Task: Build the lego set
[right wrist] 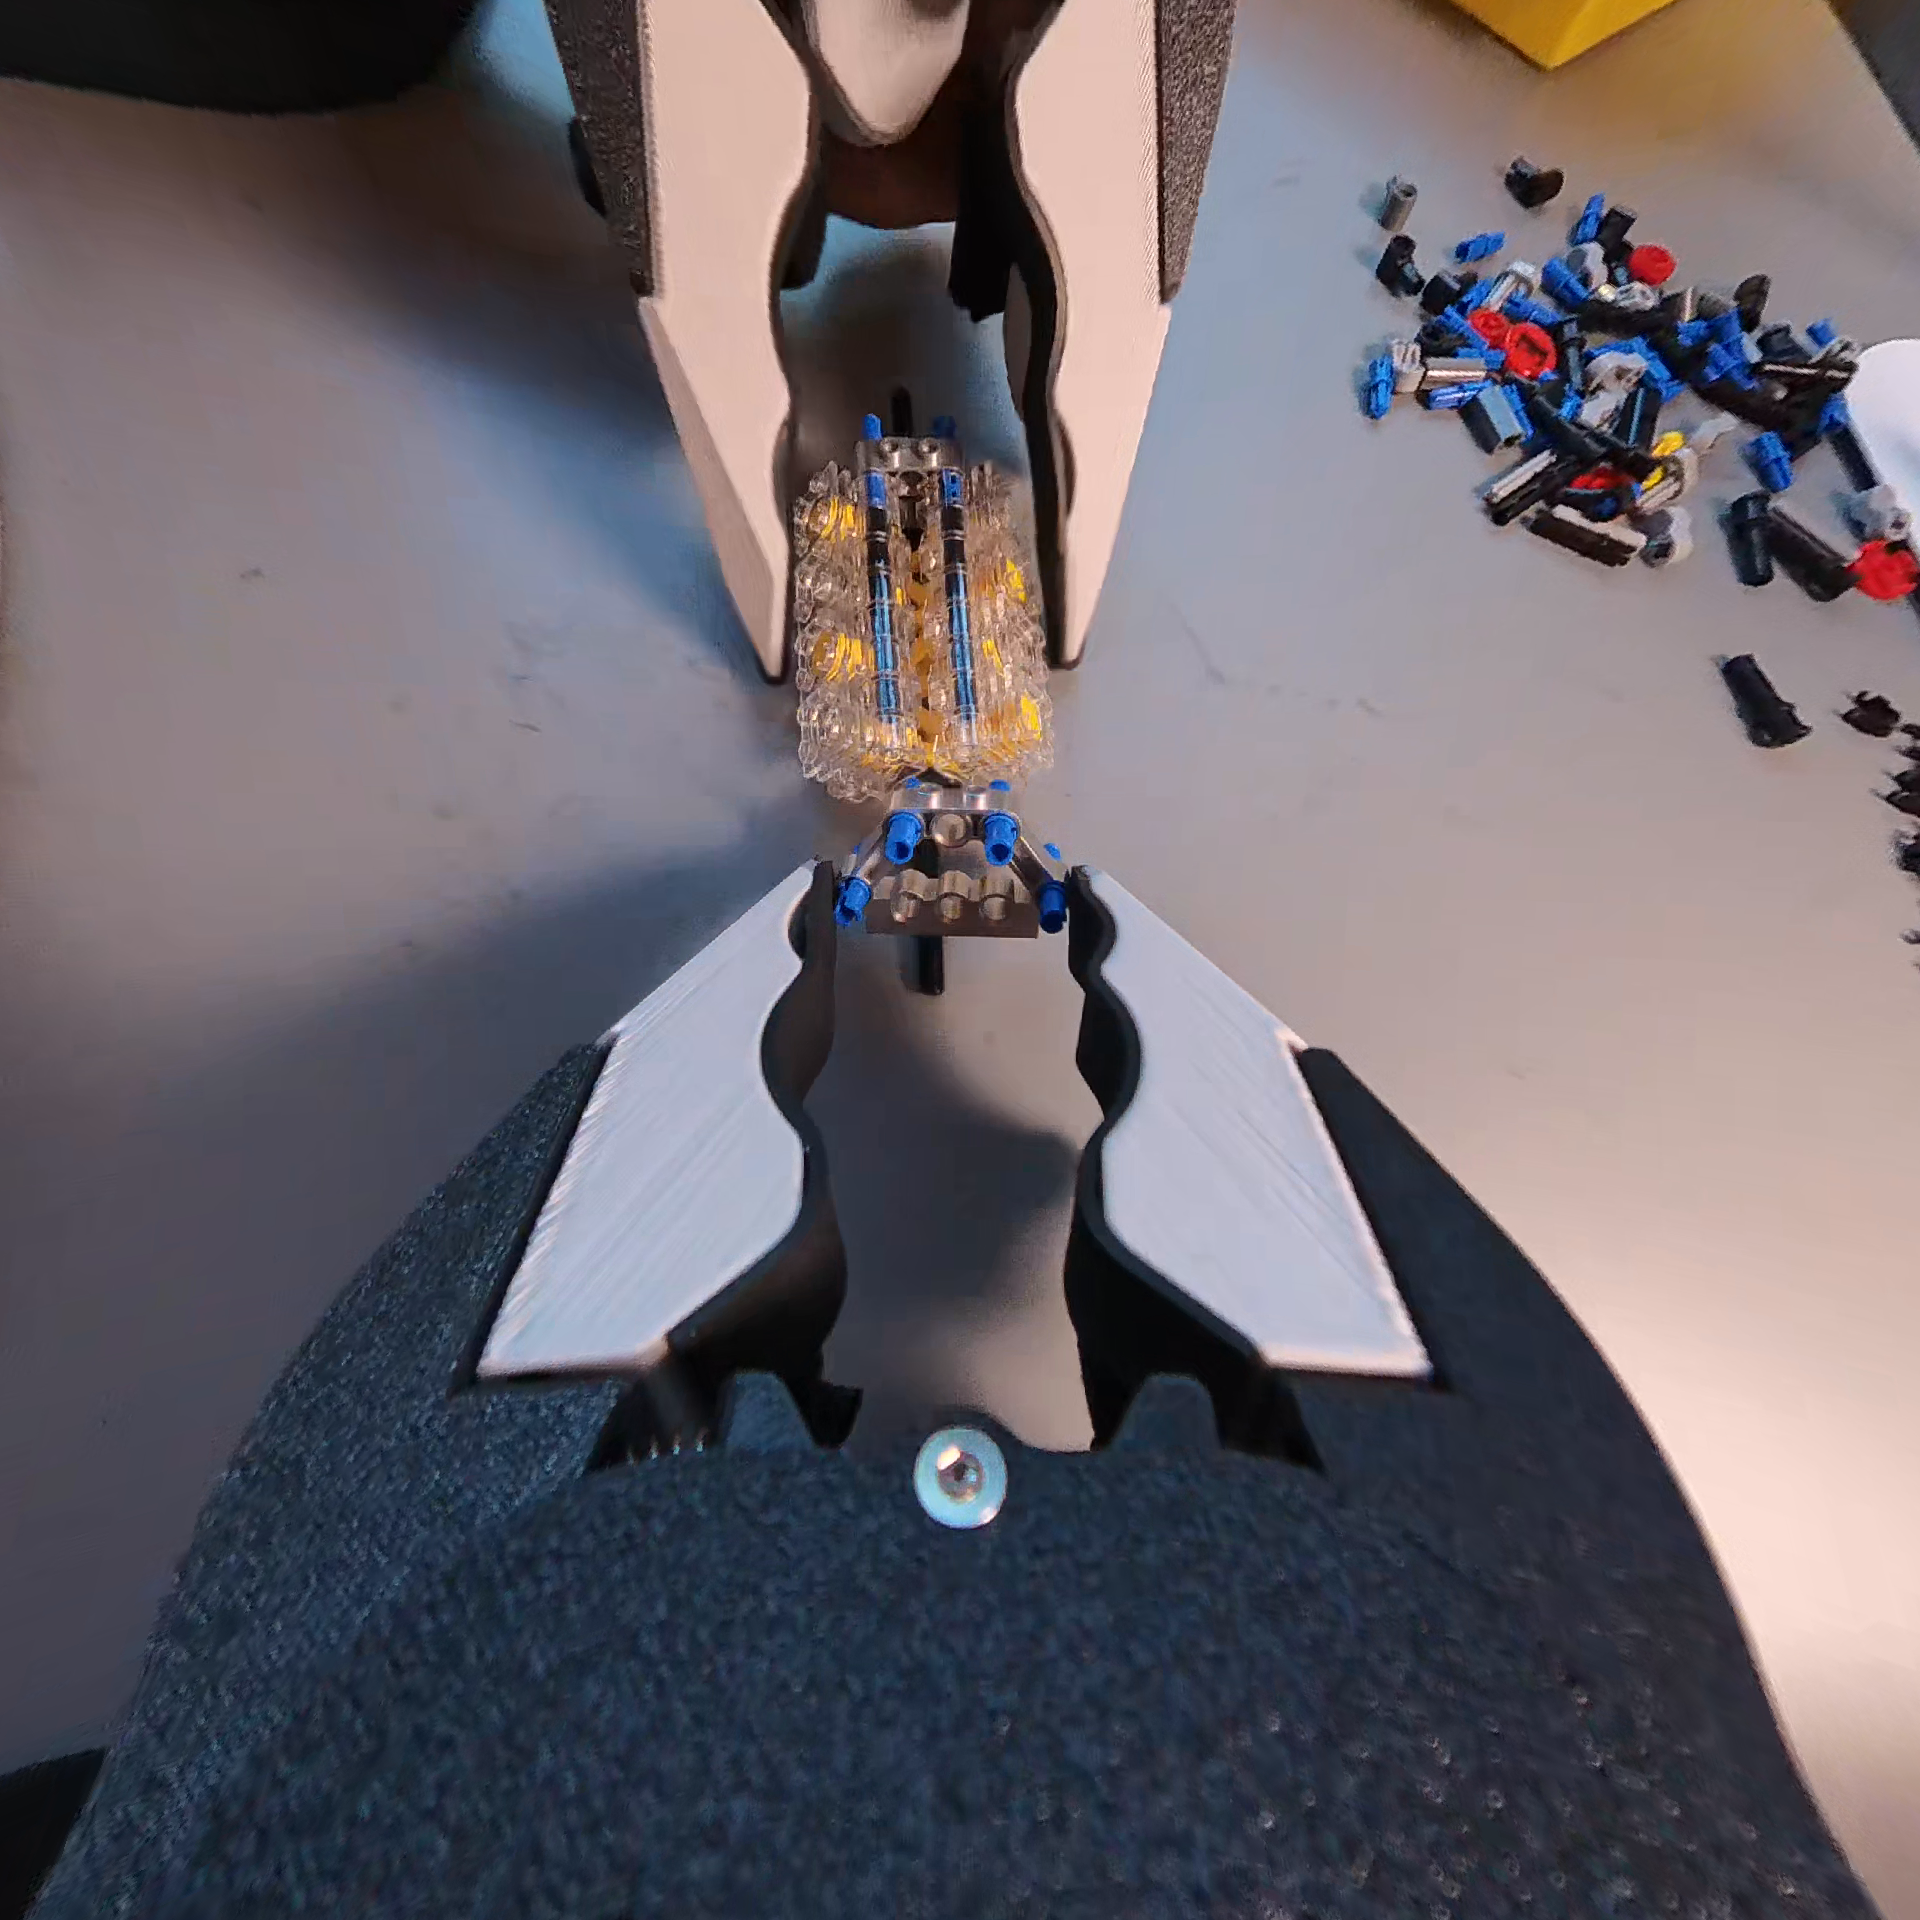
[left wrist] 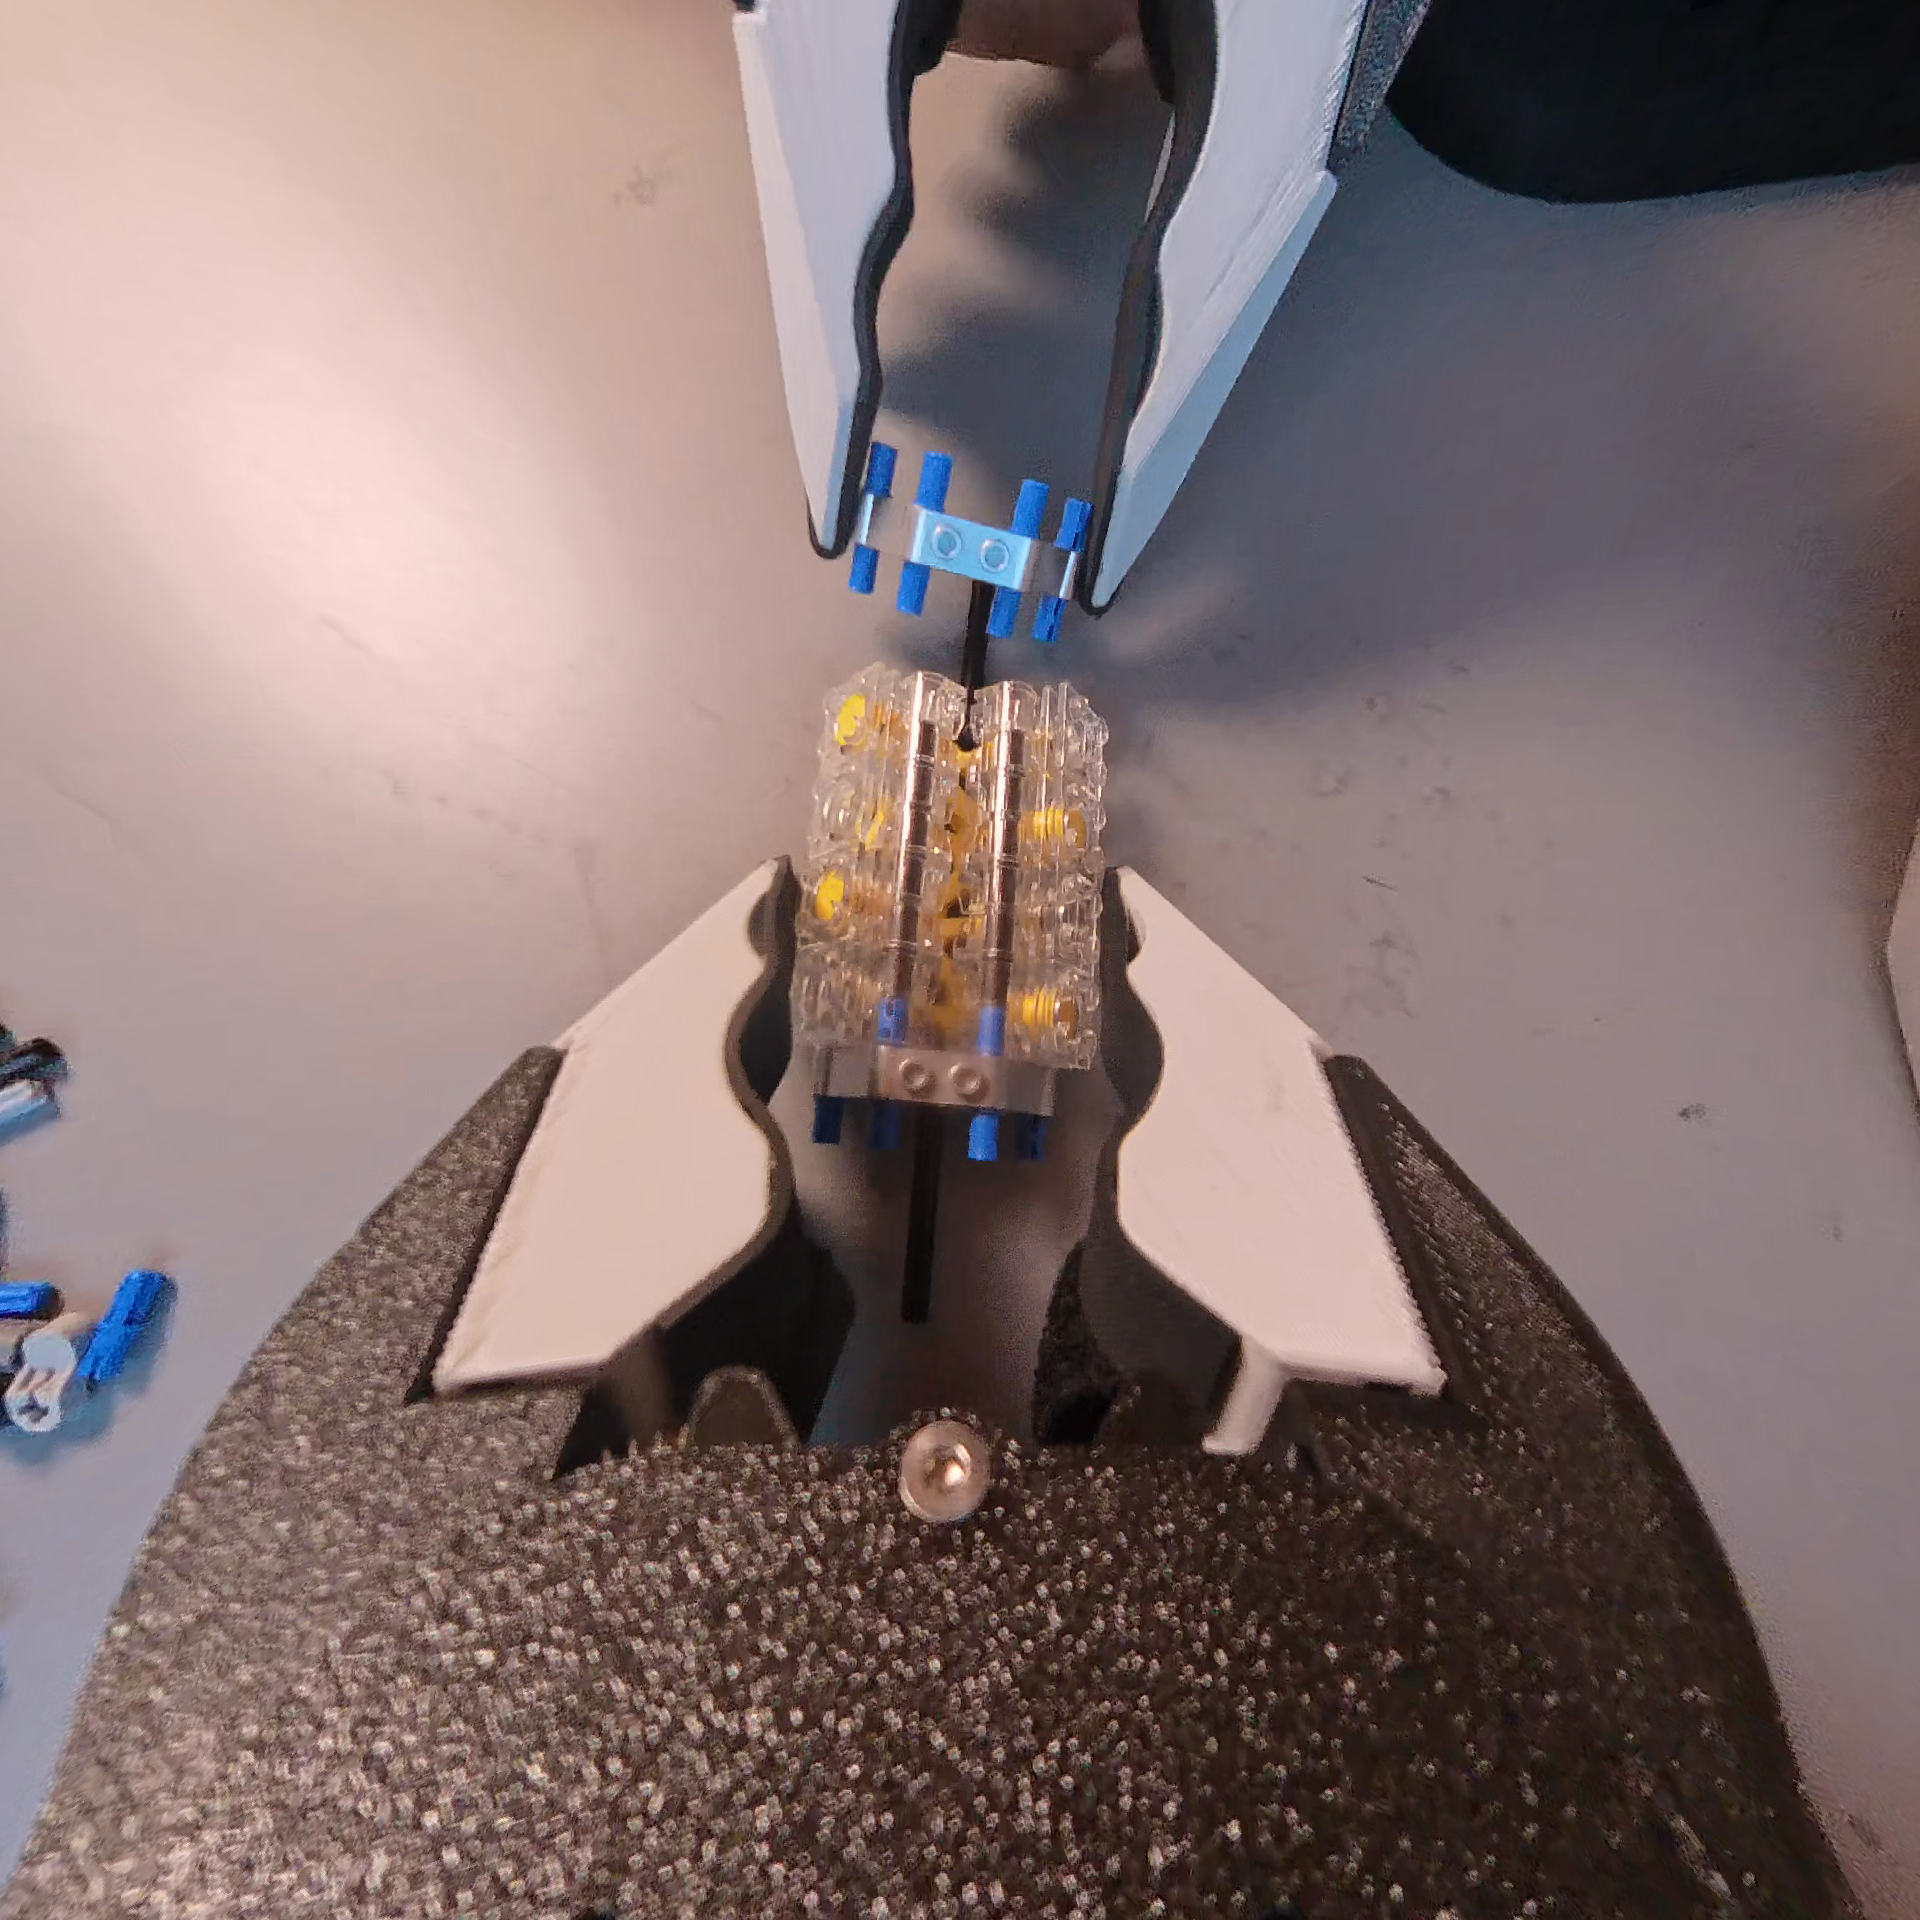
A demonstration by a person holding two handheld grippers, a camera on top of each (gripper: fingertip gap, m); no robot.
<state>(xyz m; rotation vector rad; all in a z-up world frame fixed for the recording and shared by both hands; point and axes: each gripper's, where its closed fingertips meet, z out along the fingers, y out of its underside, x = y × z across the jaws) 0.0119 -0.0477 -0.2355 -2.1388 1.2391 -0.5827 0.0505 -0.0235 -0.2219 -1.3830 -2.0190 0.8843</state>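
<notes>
Left wrist view shows our left gripper (left wrist: 951, 914) clamped on the clear block (left wrist: 951, 883), a clear and yellow brick assembly with two grey rods along its top and a grey plate with blue pins at its near end. A black axle (left wrist: 975, 665) runs out of the block's far end to a grey bracket (left wrist: 971, 549) studded with blue pins. Our right gripper (left wrist: 961, 556) comes in from the top of this view and pinches that bracket by its ends, a short gap of bare axle between bracket and block.

From the right wrist view, the bracket (right wrist: 951, 883) sits between our fingertips (right wrist: 1091, 914), the block (right wrist: 920, 634) just past it inside the left gripper (right wrist: 920, 644), all held just above the pale table (right wrist: 364, 727). A pile of loose parts (right wrist: 1631, 416), blue, black, grey and red, lies well off to the right, and a yellow box corner (right wrist: 1548, 26) shows at the far edge. A few blue pins (left wrist: 120, 1325) lie at the left wrist view's left edge.
</notes>
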